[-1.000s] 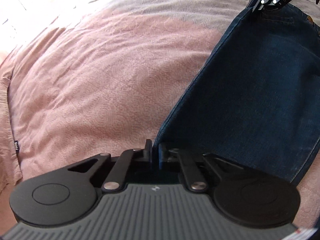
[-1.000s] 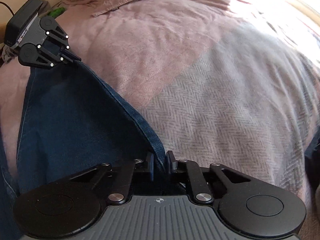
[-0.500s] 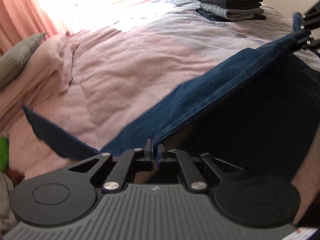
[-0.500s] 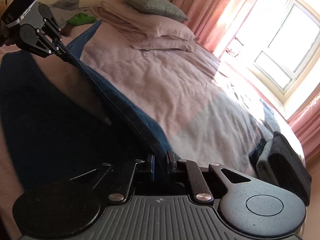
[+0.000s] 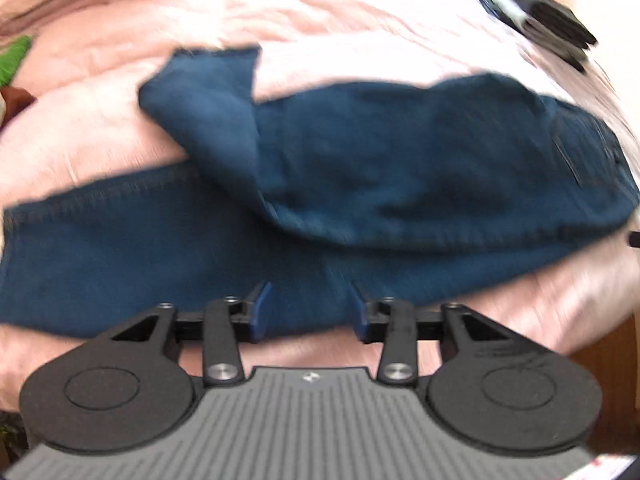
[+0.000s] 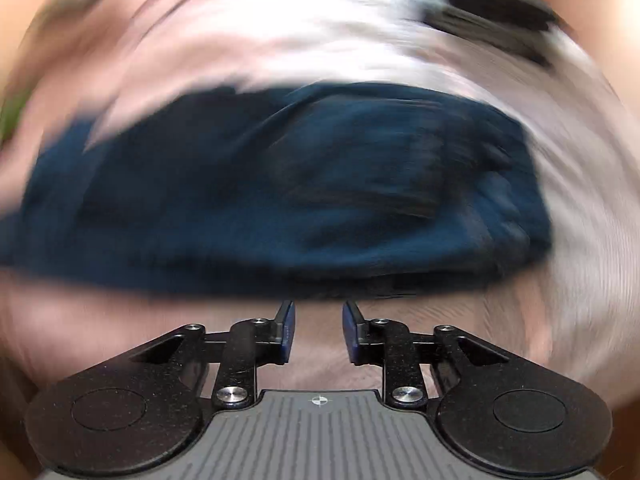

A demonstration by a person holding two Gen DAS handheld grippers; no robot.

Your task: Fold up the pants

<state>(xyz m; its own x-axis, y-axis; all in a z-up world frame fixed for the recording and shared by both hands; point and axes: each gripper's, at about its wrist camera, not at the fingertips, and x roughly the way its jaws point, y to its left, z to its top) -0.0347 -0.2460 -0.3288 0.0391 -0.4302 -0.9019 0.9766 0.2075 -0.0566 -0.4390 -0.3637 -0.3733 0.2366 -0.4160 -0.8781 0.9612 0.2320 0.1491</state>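
**A:** Denim everywhere. The pants (image 5: 360,168) lie in a dark blue heap on the pink bedspread (image 5: 100,128), one leg flopped back over the rest. Are the grippers holding anything?

**B:** Nope. The left gripper (image 5: 307,306) is spread wide, its blue fingertips (image 5: 260,300) over the near denim edge, gripping nothing. The right gripper (image 6: 319,326) is parted too, just short of the pants (image 6: 280,200), over bare bedspread (image 6: 592,240).

**A:** Room around it?

**B:** Plenty of bare bedspread beyond. A folded stack (image 5: 548,20) sits far right. Right view's badly blurred.
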